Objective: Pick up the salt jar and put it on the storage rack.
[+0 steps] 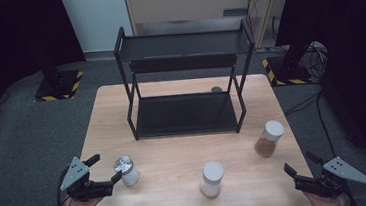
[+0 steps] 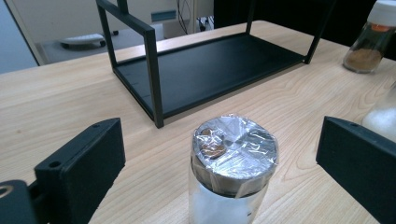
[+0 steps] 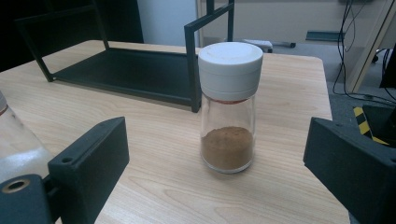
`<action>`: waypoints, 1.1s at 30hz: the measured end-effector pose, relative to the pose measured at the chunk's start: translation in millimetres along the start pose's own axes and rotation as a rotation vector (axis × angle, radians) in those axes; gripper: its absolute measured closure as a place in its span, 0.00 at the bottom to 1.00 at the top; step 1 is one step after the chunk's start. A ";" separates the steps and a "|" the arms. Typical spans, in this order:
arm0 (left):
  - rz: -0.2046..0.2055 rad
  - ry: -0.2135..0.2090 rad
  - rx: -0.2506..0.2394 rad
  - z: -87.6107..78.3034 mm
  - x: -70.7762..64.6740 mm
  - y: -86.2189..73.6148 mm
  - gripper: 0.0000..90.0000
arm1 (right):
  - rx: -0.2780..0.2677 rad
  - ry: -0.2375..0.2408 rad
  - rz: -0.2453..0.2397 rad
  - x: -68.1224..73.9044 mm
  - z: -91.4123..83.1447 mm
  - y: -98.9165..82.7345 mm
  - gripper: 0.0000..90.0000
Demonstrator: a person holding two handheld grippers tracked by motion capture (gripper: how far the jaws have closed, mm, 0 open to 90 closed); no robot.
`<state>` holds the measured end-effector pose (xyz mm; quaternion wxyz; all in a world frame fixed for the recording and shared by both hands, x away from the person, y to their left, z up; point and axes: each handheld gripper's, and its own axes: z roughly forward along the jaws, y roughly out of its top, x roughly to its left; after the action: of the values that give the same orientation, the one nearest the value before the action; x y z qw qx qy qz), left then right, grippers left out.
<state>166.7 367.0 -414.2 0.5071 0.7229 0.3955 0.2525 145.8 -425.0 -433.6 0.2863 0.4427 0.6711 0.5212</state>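
A glass jar of white powder with a foil-wrapped top stands near the table's front left. My left gripper is open, with this jar between its wide-apart jaws and neither pad touching it. A white-lidded jar of white powder stands at the front centre. At the right stands a glass jar of brown powder with a white lid. My right gripper is open, a short way in front of that jar and aimed at it, with nothing in its grip.
A black two-shelf metal rack stands at the table's back centre, both shelves bare. A small dark round object lies behind it. The wooden table ends just behind both grippers. Hazard-striped stand bases sit on the floor.
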 end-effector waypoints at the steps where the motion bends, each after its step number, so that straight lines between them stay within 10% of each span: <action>1: 0.005 0.000 0.008 2.0 0.4 0.6 0.00 | 0.000 0.000 0.000 0.0 0.0 0.0 0.08; 33: 0.025 -0.068 0.070 45.5 8.1 -6.1 0.17 | -0.005 0.001 0.008 -1.2 -0.8 -0.9 0.08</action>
<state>204.2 350.6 -436.5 0.4915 0.7535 0.3773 0.2201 145.4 -426.4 -434.3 0.2850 0.4441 0.6682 0.5244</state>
